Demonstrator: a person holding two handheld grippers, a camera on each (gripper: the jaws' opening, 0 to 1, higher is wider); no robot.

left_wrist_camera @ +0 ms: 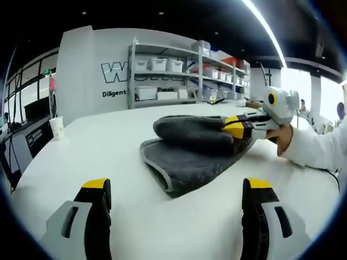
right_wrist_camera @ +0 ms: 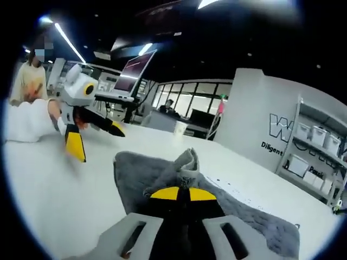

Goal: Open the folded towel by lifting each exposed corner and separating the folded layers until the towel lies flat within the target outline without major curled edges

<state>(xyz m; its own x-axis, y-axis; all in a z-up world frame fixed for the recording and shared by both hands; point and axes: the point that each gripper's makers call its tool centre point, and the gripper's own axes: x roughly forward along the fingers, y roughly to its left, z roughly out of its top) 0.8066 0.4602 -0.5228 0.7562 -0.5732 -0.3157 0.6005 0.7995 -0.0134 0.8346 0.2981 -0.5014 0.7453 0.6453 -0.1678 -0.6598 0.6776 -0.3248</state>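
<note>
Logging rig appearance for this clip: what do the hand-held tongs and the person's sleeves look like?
Both tongs share one design: light grey bodies, black jaws with yellow tips. Left tongs, right tongs. A white long sleeve covers the arm behind the right tongs, and a thin dark cable trails beside it.

— Furniture recorded?
— A grey metal shelving unit stood against a white wall with dark lettering, holding white plastic storage bins.
— Smaller items?
— A white paper cup sat near the edge of the white table; an open laptop stood beyond it.
</note>
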